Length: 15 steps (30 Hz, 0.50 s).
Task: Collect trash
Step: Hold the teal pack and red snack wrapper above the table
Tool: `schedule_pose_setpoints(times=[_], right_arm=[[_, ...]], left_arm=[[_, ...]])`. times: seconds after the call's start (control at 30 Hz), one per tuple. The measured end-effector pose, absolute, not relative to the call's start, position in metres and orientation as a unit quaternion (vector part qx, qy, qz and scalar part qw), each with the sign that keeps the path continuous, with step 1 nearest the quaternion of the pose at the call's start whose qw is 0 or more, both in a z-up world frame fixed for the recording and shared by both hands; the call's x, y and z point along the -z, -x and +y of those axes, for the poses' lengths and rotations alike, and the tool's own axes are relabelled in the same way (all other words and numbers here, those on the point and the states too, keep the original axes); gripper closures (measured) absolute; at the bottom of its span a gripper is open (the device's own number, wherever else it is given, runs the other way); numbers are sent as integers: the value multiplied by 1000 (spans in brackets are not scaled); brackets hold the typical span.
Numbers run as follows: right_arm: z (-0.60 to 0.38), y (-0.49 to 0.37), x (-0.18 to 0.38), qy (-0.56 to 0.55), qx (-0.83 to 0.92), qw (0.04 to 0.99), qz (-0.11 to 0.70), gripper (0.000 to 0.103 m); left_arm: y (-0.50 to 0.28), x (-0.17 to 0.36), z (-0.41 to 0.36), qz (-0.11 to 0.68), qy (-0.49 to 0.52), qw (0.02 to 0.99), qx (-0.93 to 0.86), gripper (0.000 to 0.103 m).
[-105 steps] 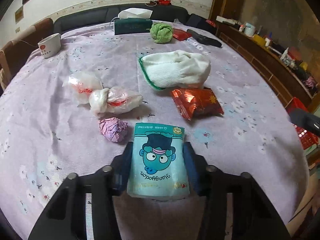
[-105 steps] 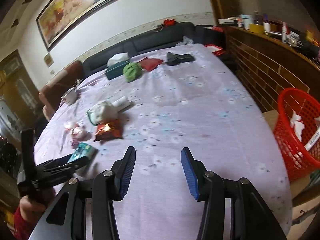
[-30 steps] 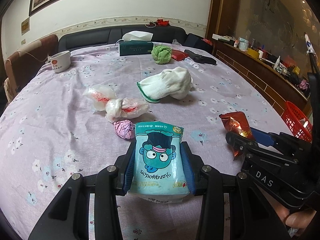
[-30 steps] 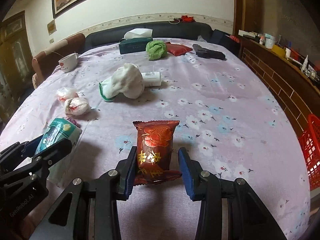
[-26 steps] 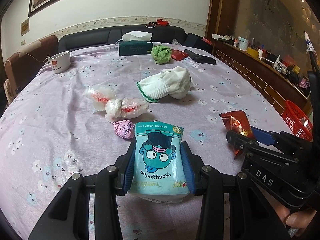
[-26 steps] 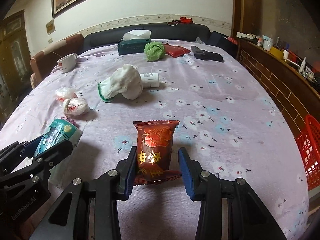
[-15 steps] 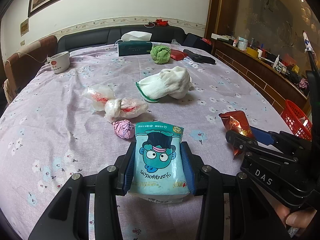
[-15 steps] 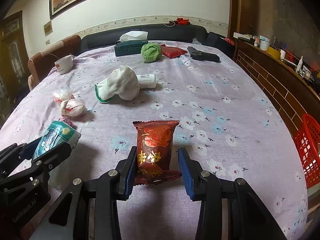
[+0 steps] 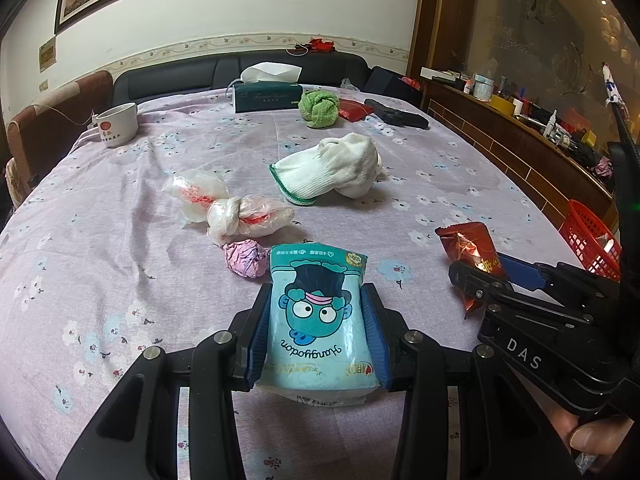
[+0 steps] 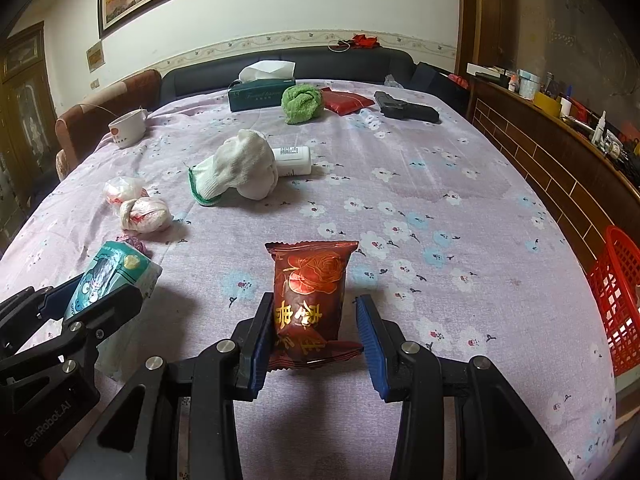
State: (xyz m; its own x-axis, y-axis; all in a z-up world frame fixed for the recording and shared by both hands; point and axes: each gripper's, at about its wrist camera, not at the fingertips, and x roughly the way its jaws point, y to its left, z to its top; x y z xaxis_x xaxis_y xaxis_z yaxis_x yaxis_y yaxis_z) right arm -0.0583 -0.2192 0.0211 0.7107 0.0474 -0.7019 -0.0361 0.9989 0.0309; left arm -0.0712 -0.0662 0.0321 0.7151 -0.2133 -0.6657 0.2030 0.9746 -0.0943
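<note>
Item: two held pieces of trash, no change recorded between the pictures of a second ago and those of the present moment; both tools are held where they were, with the same loads. This is judged a pause with pick-up complete and carriage to the red basket (image 10: 614, 304) not yet begun. Left gripper (image 9: 318, 330): narrowly parted, both blue pads pressed against the sides of a teal tissue pack (image 9: 318, 320), which is held upright and clear of the purple flowered tablecloth (image 9: 100, 240). Right gripper (image 10: 316, 330): likewise partly closed, with a dark red snack wrapper (image 10: 308, 292) held upright against its left pad; a gap is seen at the right pad higher up, and contact lower down at the crimped end cannot be told. Basket: seen beyond the table's right edge, well apart from both loads. Left on the cloth: two knotted plastic bags (image 9: 240, 212) and a crumpled pink wrapper (image 9: 245, 258), just beyond the tissue pack.
</note>
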Motion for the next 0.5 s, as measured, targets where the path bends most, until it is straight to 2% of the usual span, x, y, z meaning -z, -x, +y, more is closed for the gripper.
schedule_pose_setpoints(times=[0.5], right_arm=[[-221,58,-22,-7,-21,924,382,60]], left_arm=[[71,-32,-66,360,7,926,112,62]])
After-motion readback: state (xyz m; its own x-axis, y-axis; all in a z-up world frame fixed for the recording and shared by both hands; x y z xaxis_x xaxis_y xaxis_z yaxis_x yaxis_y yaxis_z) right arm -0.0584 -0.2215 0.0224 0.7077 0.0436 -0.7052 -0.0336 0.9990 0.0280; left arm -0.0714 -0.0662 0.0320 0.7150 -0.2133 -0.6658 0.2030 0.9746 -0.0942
